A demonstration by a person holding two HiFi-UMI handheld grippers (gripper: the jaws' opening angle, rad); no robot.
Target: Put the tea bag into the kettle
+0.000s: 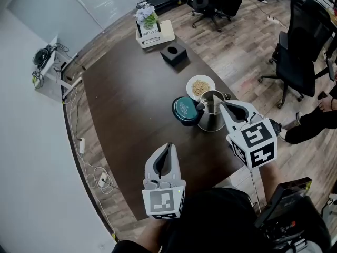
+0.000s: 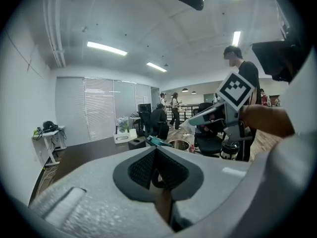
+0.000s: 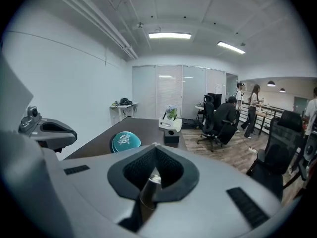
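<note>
Tea bag: no view shows one plainly. The only candidate is the pale heap in the bowl (image 1: 189, 81), which is too small to make out.

The right gripper (image 1: 222, 106) has its jaws pressed together. Its own view shows the pads meeting, with only a glint of steel through the gap behind them, and nothing can be seen pinched there. In the head view its tips hang at the right edge of the kettle (image 1: 209, 121), just above the lidless mouth. That is probably why it is held so: from that spot a bag would drop in, or a string could be let go. Whether a bag already lies inside cannot be told, as the kettle's inside is too dim to read.

The left gripper (image 1: 168, 146) also has its jaws closed together on nothing. It sits over the near edge of the table (image 1: 121, 104), close to the person and well apart from the kettle. It seems to be out of the way rather than working.

Just beside the kettle on its left stands a round teal tin (image 1: 183, 109), and the bowl sits just beyond both — so what the task calls for is grouped within the right gripper's reach. At the far end of the table stand a black box (image 1: 174, 53) and a white box (image 1: 156, 35) with flowers, neither involved.
</note>
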